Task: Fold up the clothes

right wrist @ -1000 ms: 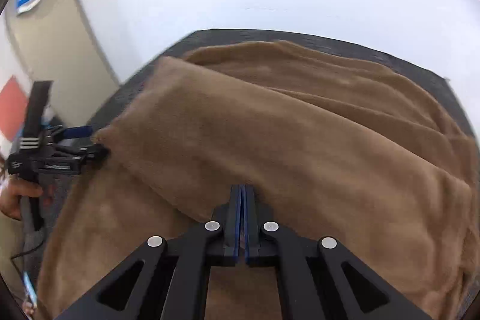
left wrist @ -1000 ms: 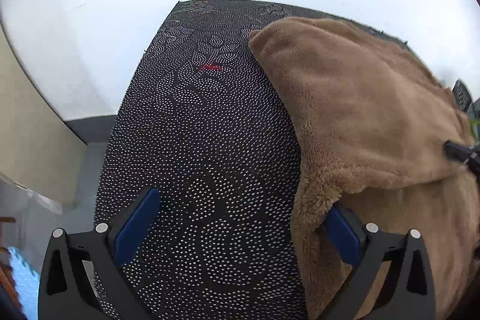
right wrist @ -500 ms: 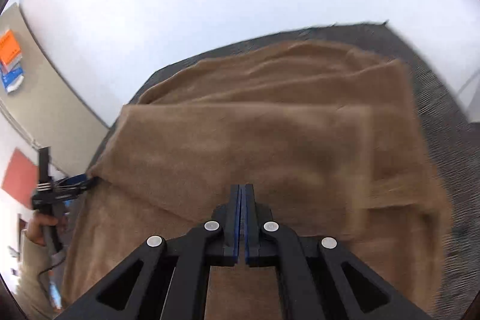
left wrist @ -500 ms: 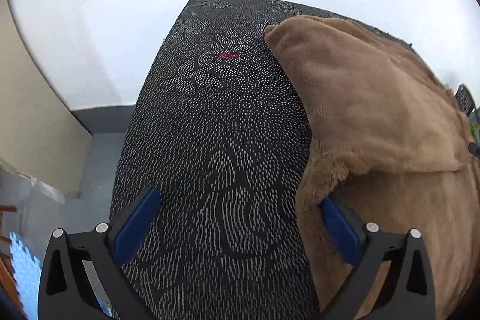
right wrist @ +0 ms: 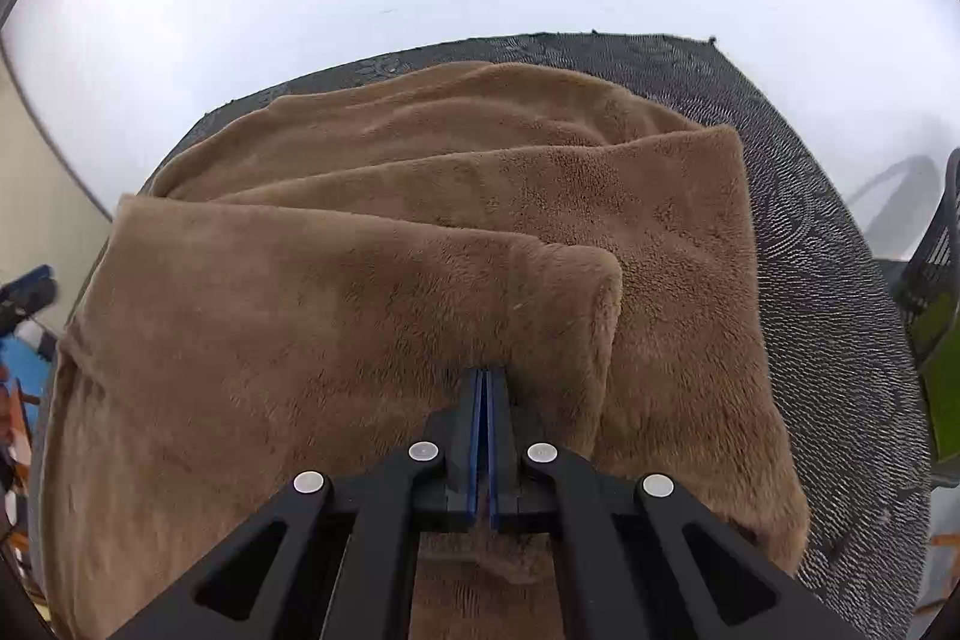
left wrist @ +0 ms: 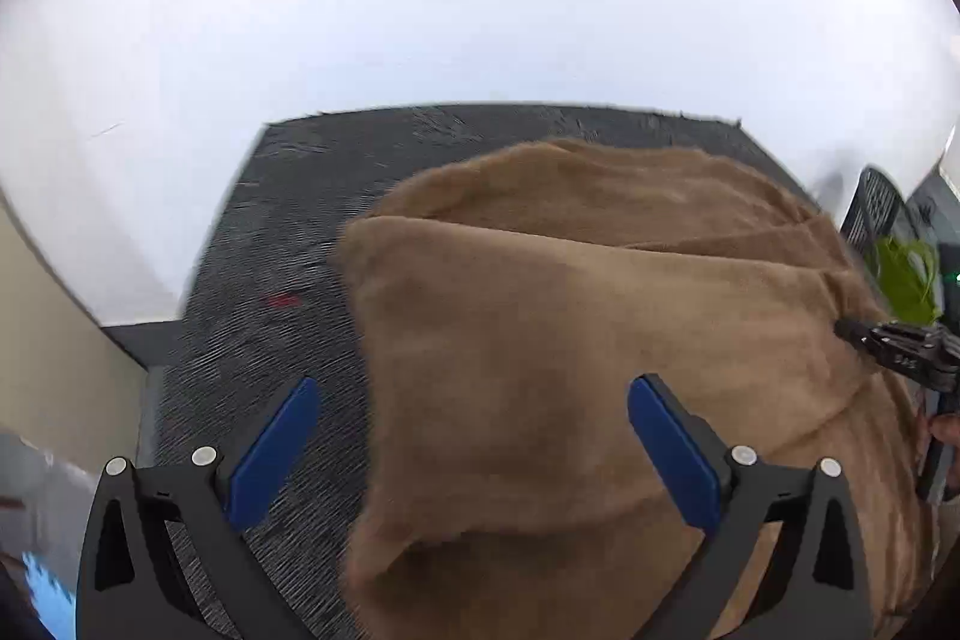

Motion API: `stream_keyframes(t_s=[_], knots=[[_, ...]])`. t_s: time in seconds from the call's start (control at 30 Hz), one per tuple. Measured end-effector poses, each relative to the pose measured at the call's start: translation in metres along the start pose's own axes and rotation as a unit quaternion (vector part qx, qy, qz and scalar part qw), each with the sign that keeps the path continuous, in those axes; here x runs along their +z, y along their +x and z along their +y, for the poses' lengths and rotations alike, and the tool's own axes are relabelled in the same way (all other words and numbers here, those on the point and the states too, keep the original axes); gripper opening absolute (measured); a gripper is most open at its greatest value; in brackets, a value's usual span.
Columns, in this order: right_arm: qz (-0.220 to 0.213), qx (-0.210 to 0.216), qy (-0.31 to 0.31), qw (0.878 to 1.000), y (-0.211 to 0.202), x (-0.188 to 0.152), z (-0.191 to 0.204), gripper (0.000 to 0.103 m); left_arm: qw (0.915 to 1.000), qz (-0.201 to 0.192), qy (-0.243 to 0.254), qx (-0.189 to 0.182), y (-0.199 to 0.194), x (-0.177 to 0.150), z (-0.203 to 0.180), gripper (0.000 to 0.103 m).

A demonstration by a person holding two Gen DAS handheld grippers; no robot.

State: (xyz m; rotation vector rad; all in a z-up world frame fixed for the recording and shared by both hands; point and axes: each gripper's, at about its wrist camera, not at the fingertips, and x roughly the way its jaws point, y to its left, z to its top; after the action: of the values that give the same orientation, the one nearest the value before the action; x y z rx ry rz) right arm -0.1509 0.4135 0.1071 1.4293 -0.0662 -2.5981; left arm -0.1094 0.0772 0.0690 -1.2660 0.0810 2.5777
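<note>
Mid-fold: right tool clamps the fleece flap; left tool gapes empty. Next, lay it flat.

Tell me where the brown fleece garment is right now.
The brown fleece garment lies folded on the dark patterned tabletop, filling the right wrist view; the shut right claw pinches its near fold.

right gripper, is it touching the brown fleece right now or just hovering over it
Touching. In the right wrist view the right gripper is shut with its tips sunk into a fold of the brown fleece, which bunches around them.
</note>
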Motion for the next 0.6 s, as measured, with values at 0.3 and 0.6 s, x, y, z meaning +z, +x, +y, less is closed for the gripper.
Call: stream_keyframes(t_s=[0.3,0.6], knots=[[-0.056,-0.071,-0.118,0.989,0.006,-0.016,0.026,0.001,0.9982,0.040,-0.046,-0.005,0.044,-0.012,0.006,0.103],[-0.059,-0.095,-0.135,0.985,0.005,-0.022,0.032,0.001,0.9985,0.034,-0.043,0.003,0.051,-0.013,0.002,0.103]])
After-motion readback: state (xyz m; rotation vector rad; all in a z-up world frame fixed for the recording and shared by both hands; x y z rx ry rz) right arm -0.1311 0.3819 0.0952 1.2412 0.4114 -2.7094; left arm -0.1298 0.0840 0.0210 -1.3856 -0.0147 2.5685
